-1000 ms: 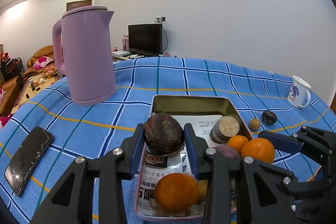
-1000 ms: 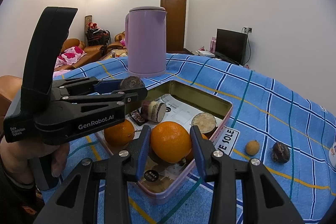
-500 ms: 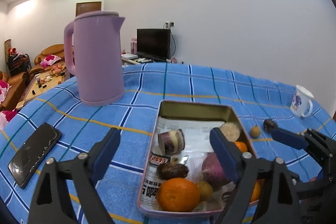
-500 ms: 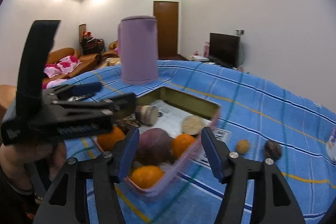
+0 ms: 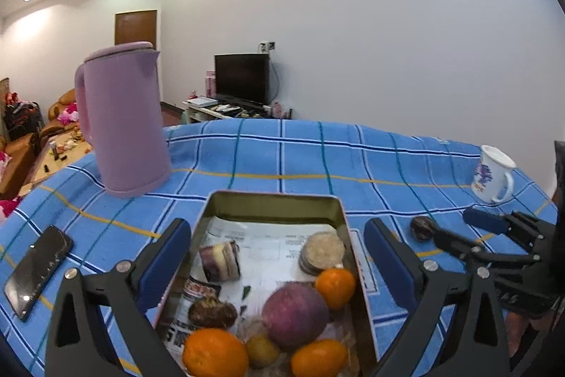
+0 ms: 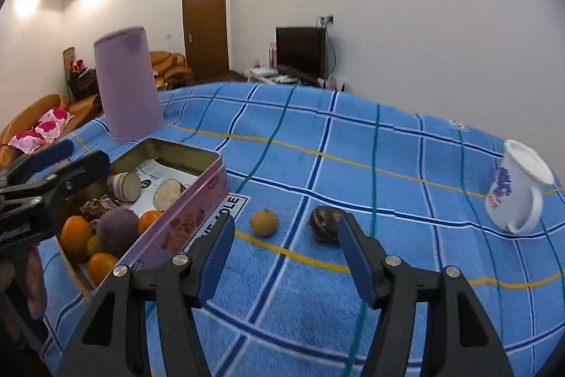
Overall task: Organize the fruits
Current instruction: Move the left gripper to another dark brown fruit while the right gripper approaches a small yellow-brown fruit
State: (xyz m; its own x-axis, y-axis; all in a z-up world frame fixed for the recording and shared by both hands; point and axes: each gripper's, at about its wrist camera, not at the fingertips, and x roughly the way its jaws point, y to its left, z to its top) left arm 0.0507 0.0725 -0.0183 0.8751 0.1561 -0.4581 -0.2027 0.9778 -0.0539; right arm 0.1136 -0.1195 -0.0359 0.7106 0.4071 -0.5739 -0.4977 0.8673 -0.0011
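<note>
A pink tin (image 5: 272, 200) lined with paper holds three oranges, one at its front corner (image 5: 215, 354), a round purple fruit (image 5: 295, 313) and a dark wrinkled fruit (image 5: 212, 313). My left gripper (image 5: 275, 235) hovers over the tin; its jaws are opening and grip nothing. My right gripper (image 6: 286, 225) stands open and empty to the right of the tin (image 6: 197, 218). Just beyond its fingertips, on the cloth, lie a small yellow-brown fruit (image 6: 263, 222) and a dark round fruit (image 6: 325, 224).
A tall purple kettle (image 5: 123, 122) stands behind the tin to the left. A black phone (image 5: 37, 267) lies at the left edge of the blue checked cloth. A white mug (image 6: 515, 189) stands far right. Two cut root pieces (image 5: 220, 260) lie inside the tin.
The left jaws let go of the dark wrinkled fruit, which now lies in the tin, and opened wide. The right jaws released the orange into the tin and swung right toward the loose fruits.
</note>
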